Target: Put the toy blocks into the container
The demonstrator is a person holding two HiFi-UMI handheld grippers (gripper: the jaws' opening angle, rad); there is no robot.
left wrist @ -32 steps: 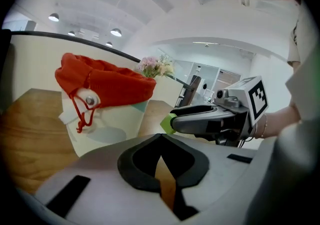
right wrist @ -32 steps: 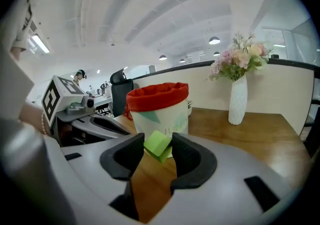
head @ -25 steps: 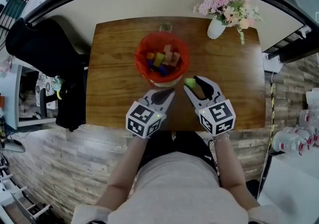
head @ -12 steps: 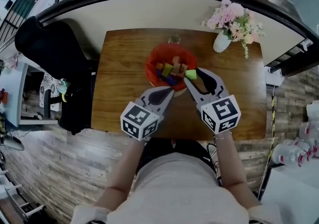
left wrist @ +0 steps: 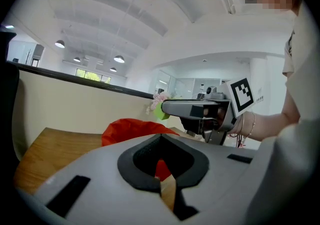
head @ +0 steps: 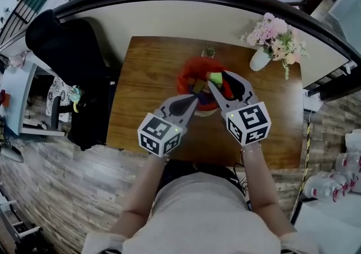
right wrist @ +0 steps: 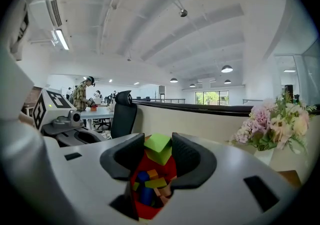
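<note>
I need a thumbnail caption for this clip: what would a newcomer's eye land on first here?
The bright red container of coloured blocks, in the middle of the wooden table, stands out first. Over it, the right gripper pinches a lime-green block between its jaws, while the left gripper hangs shut and empty alongside. A white vase of pink flowers brightens the table's far right corner.

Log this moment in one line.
right gripper: shut on green block over red container | left gripper: shut, empty | container: holds blocks
</note>
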